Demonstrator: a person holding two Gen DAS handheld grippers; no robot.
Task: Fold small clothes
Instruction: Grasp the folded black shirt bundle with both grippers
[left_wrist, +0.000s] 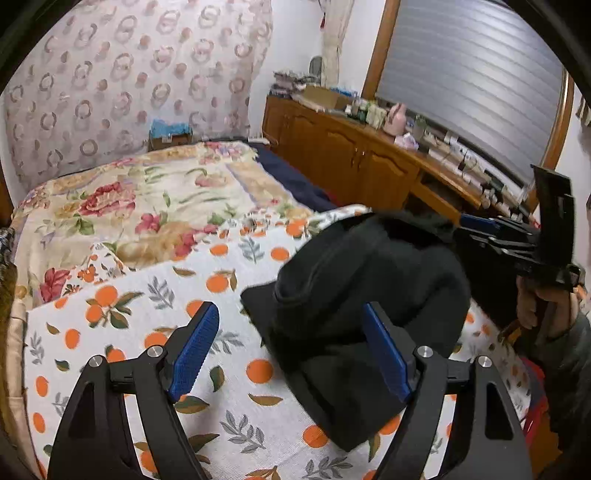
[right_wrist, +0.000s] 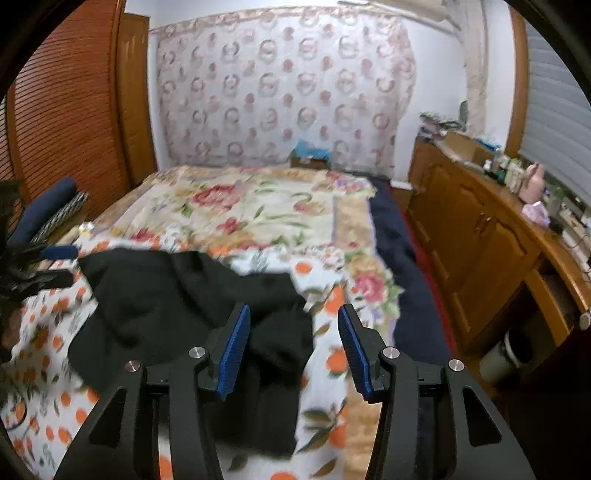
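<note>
1. A black garment (left_wrist: 365, 295) lies bunched on an orange-print cloth (left_wrist: 229, 369) spread over the near end of a bed; both views show it, sharp in the left wrist view and blurred in the right.
2. The left gripper (left_wrist: 291, 347) is released, its blue pads wide apart. One pad sits over bare cloth, the other over the garment's near edge; neither pinches the fabric.
3. The right gripper (right_wrist: 293, 347) is also released. A dark fold of the garment (right_wrist: 192, 306) lies under and between its pads, but they do not press on it.
4. Only the left wrist view shows the other tool from outside: the right gripper's black body (left_wrist: 532, 240) at the garment's far side, with a hand (left_wrist: 546, 306) on its handle.
5. Only the right wrist view shows a slatted wooden door (right_wrist: 70, 110) and a dark blue roll (right_wrist: 44, 210) on the left.
6. Both views show the floral bedspread (right_wrist: 266, 206) beyond and a wooden cabinet (right_wrist: 480, 251) along the right.
</note>
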